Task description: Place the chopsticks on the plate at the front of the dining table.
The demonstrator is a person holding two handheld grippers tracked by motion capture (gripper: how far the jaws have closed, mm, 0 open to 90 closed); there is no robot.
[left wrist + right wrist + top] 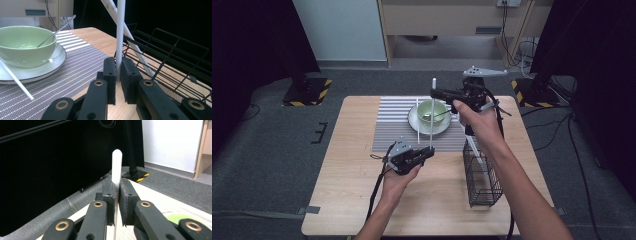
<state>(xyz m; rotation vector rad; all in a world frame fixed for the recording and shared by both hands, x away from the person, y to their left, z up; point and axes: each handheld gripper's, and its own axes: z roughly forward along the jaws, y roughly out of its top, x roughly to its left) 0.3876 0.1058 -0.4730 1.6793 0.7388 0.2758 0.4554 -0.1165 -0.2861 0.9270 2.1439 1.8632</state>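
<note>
While both grippers clamp one upright white chopstick — right gripper near its top, left gripper at its foot beside the wire basket — you're mid-handover. Next: release one, keep it vertical.

A light wooden table is standing on grey carpet. A grey striped placemat is lying toward twelve o'clock of its middle, reaching the far edge. A white plate is sitting on the mat's three o'clock half, with a white stick lying across its nine o'clock rim. A black wire basket is resting on the bare wood at four o'clock.
</note>
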